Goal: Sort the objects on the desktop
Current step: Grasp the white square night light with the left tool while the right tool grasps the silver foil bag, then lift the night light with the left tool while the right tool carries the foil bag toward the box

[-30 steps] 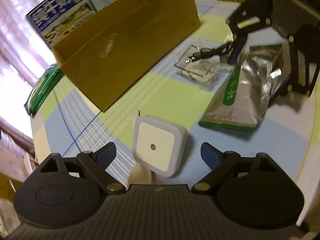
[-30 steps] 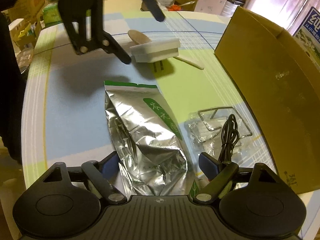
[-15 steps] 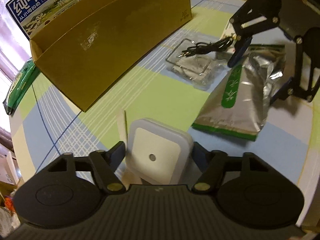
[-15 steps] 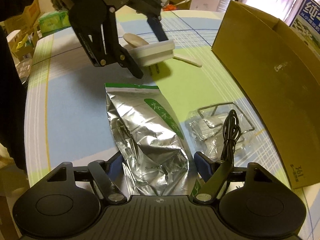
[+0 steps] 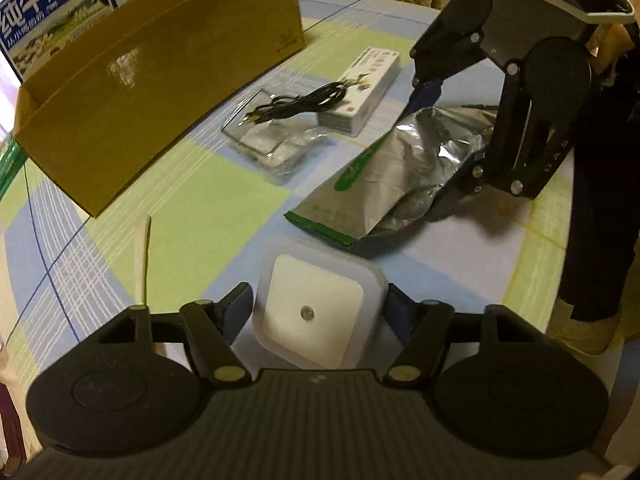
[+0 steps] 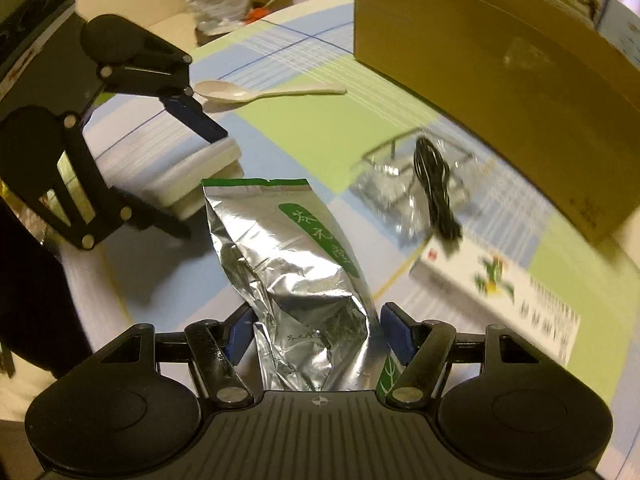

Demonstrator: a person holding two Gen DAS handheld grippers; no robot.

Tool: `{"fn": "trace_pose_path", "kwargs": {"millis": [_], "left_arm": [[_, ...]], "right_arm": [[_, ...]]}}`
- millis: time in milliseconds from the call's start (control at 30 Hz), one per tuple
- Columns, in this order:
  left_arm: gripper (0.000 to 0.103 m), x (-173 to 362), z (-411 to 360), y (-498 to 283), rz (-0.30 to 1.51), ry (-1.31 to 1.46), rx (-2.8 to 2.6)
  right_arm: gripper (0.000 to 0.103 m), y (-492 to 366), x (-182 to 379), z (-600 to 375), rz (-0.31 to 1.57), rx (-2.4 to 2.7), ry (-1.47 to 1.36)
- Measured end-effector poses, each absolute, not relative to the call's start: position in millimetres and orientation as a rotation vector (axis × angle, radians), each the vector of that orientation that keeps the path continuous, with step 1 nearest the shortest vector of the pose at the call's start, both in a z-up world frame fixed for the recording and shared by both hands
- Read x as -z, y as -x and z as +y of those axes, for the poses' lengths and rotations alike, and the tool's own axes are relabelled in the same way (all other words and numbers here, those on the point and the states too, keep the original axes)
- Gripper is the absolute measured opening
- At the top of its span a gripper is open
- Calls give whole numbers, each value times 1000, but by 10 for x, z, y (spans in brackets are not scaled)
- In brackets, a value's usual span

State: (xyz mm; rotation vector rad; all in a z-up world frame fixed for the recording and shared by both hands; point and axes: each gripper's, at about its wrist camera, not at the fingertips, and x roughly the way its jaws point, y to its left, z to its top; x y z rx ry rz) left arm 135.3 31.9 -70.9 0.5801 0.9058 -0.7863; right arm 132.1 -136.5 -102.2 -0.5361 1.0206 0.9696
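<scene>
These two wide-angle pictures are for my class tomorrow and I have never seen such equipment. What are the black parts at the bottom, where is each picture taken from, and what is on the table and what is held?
There is no robot here. A person holds a hand-held gripper in each hand, and a fisheye camera on each looks forward along its two fingers; the black parts are the tool itself.

In the left view, the left hand-held gripper is closed on a white square night light. In the right view, the right hand-held gripper has its fingers either side of a silver foil pouch; a firm grip cannot be confirmed.

On the checked tablecloth lie an open cardboard box, a clear packet with a black cable on it, a white carton and a white spoon.
</scene>
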Motion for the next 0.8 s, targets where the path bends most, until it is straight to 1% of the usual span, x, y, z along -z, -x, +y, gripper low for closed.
{"fn": "trace_pose_path", "kwargs": {"millis": [33,67,133,300,433,467,500,600,700,800], "left_arm": [[77,697,317,-1324,895,-574,790],[79,690,340,-1326,884,-565,797],[79,685,401,-1363,882,-534,814],[79,718,480,-1452,904,-501,891],[74,771,416,-1398,907,-519,926],[68,797,384,-1396,912,-535,923],[65,824,354,-1392,923,-552,912],[64,846,337,-1396,954,-521,849],[62,817,325,-1406,981,-428,822],[62,805,262,-1388,992,-419,783]], "right_arm": [[65,-1284,1017,-1386,1018,-968,534],[65,-1255,1013,-1406,1012,-968,533],[66,-1235,1017,-1443,1003,-968,527],[74,-1217,1059,-1471,1005,-1000,547],[76,-1218,1098,-1434,993,-1016,575],[77,-1220,1110,-1423,988,-1016,582],[77,-1229,1123,-1408,985,-1015,589],[82,-1237,1149,-1389,977,-1004,609],[83,-1240,1180,-1402,994,-991,605],[83,-1241,1191,-1413,1008,-980,580]]}}
